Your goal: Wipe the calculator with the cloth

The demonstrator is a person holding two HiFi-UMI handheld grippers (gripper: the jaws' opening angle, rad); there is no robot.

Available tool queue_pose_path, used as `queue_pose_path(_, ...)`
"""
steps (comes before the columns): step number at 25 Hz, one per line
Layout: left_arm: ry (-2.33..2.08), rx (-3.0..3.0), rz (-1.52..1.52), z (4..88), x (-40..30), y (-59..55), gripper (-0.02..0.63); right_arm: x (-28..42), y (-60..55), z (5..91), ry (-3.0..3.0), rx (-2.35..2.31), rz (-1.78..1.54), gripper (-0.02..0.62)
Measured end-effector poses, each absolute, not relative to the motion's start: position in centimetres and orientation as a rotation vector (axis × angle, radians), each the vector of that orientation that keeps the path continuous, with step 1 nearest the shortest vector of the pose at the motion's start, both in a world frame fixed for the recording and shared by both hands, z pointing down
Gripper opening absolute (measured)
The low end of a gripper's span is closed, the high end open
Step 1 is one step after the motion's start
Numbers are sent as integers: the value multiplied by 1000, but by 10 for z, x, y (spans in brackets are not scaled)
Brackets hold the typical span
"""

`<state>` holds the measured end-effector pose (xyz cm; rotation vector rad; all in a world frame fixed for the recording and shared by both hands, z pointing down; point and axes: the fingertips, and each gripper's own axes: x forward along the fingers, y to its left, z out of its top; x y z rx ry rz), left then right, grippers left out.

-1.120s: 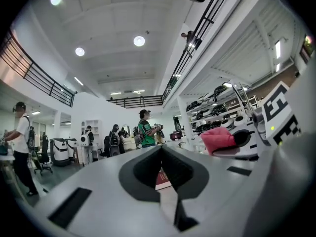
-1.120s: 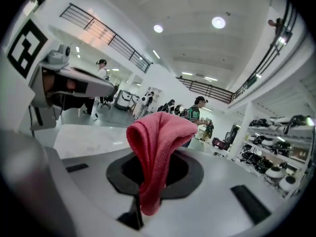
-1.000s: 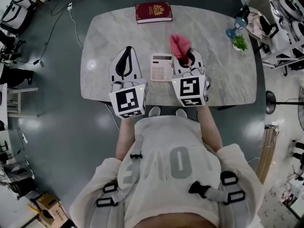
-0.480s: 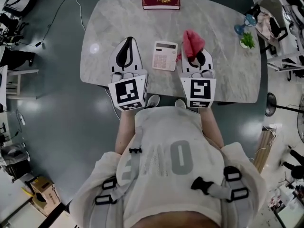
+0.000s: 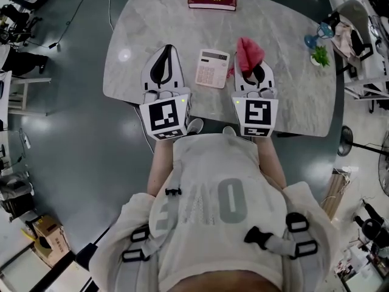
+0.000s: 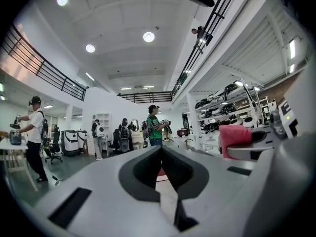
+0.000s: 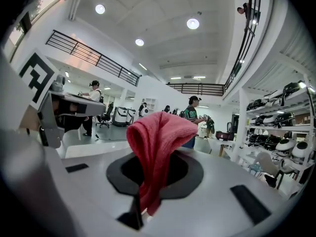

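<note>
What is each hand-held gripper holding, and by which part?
Right hand-held gripper: cloth, pinched at a bunched fold. Left hand-held gripper: shut, empty.

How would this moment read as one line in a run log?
left hand-held gripper: shut, empty | right hand-held gripper: shut on red cloth | calculator: on table, between the grippers | wiping: not yet begun

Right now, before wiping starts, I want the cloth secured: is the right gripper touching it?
Touching. The right gripper view shows the right gripper shut on the cloth, its fold pinched between the jaws.
</note>
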<state>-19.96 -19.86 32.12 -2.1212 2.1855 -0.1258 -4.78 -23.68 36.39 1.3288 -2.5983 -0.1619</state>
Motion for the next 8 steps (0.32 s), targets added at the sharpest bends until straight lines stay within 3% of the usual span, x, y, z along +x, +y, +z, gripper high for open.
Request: queue_pose_path(8,2202,-2107,-110,320,-195,-194,20,-40,-235,363,-2607,1312,-157,55)
